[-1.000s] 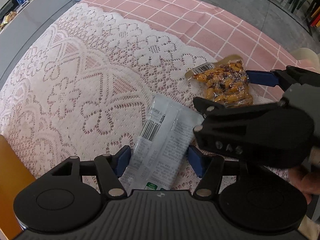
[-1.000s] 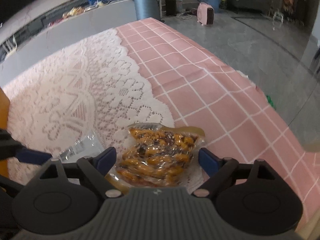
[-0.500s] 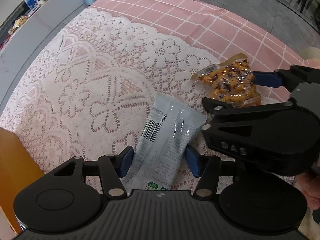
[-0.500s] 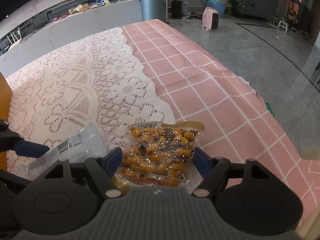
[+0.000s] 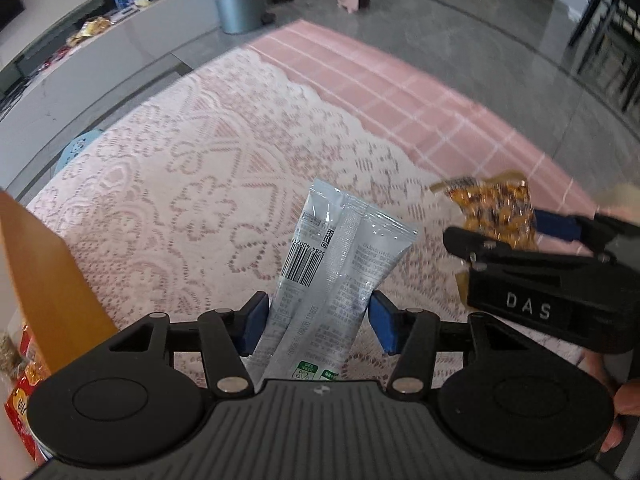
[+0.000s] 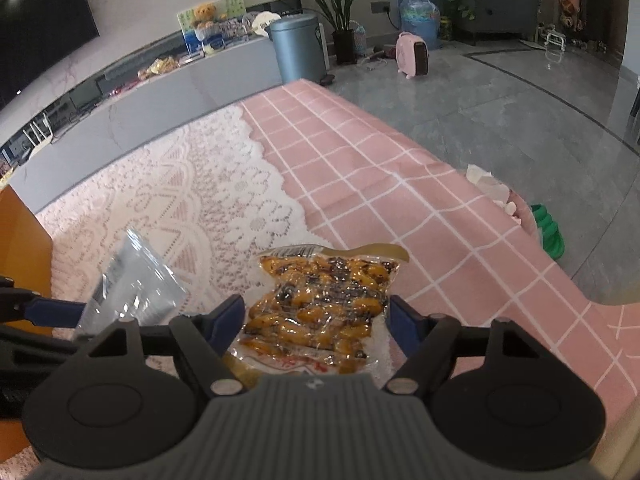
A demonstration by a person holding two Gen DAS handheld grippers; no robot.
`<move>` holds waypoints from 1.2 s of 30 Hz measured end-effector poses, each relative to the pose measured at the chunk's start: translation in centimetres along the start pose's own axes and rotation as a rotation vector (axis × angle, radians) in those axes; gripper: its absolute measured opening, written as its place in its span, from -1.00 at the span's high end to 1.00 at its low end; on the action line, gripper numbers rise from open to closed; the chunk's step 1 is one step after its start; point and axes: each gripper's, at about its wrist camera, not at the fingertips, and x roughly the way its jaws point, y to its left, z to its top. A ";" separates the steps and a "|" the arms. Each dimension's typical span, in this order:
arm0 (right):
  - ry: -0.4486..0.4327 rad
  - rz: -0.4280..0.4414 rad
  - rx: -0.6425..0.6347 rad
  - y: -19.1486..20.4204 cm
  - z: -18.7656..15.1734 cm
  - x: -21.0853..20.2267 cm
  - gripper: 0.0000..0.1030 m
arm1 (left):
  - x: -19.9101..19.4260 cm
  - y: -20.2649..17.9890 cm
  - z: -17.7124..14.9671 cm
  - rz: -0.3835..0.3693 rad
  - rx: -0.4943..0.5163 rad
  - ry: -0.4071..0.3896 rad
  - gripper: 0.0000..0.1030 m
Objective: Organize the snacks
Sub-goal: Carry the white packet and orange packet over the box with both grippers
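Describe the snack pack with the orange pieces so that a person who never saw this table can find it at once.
Find the table with the pink checked cloth and the white lace runner over it. Near the lace's scalloped edge, the clear vacuum pack sits between the pads of the right claw. Its orange and dark pieces show through, unlike the pale grey printed sachet beside it.

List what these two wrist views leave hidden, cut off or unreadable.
- Pale blue packet: lower end hidden by the left gripper body; print too small to read.
- Orange snack pack: near end hidden under the right gripper body.
- Red packet: cut off by the left-wrist view's edge.
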 end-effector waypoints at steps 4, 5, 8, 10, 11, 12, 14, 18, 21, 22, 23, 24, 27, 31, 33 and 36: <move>-0.029 0.026 -0.011 0.4 0.0 -1.2 -0.44 | -2.2 1.2 -0.1 -0.031 -0.072 -0.061 -0.20; -0.033 0.030 -0.014 0.5 0.1 -1.6 -0.44 | -2.8 1.4 -0.1 -0.042 -0.094 -0.078 -0.20; -0.056 0.052 -0.011 0.9 0.2 -2.8 -0.44 | -4.4 1.9 -0.1 -0.058 -0.135 -0.133 -0.20; -0.071 0.061 -0.013 1.3 0.2 -3.5 -0.44 | -5.5 2.1 -0.3 -0.060 -0.149 -0.162 -0.20; -0.077 0.066 -0.015 1.5 0.2 -4.0 -0.44 | -6.1 2.3 -0.4 -0.059 -0.154 -0.176 -0.20; -0.083 0.072 -0.019 1.7 0.2 -4.5 -0.44 | -6.8 2.5 -0.6 -0.058 -0.159 -0.190 -0.20; -0.093 0.085 -0.032 2.3 0.0 -5.4 -0.44 | -8.0 3.0 -1.0 -0.054 -0.172 -0.214 -0.20; -0.129 0.121 -0.071 3.8 0.1 -7.8 -0.44 | -10.5 4.6 -2.0 -0.070 -0.230 -0.262 -0.20; -0.165 0.157 -0.110 5.3 0.2 -9.6 -0.44 | -12.3 6.0 -3.0 -0.074 -0.270 -0.284 -0.20; -0.178 0.169 -0.126 5.8 0.2 -10.3 -0.44 | -12.9 6.4 -3.4 -0.072 -0.280 -0.291 -0.20; -0.191 0.182 -0.143 6.5 0.2 -11.0 -0.44 | -13.5 6.9 -3.7 -0.069 -0.289 -0.298 -0.20; -0.204 0.195 -0.161 7.1 0.1 -11.6 -0.44 | -14.0 7.3 -3.9 -0.067 -0.297 -0.304 -0.20; -0.231 0.230 -0.211 8.9 -0.2 -13.2 -0.44 | -15.5 8.9 -4.8 -0.066 -0.331 -0.319 -0.20; -0.237 0.279 -0.255 11.0 -0.7 -14.4 -0.44 | -17.1 10.6 -5.9 -0.028 -0.351 -0.338 -0.20; -0.243 0.298 -0.291 12.2 -1.0 -15.0 -0.44 | -17.6 11.6 -6.5 -0.014 -0.363 -0.338 -0.20; -0.252 0.316 -0.349 14.2 -1.5 -15.7 -0.44 | -18.0 13.0 -7.4 0.004 -0.388 -0.334 -0.20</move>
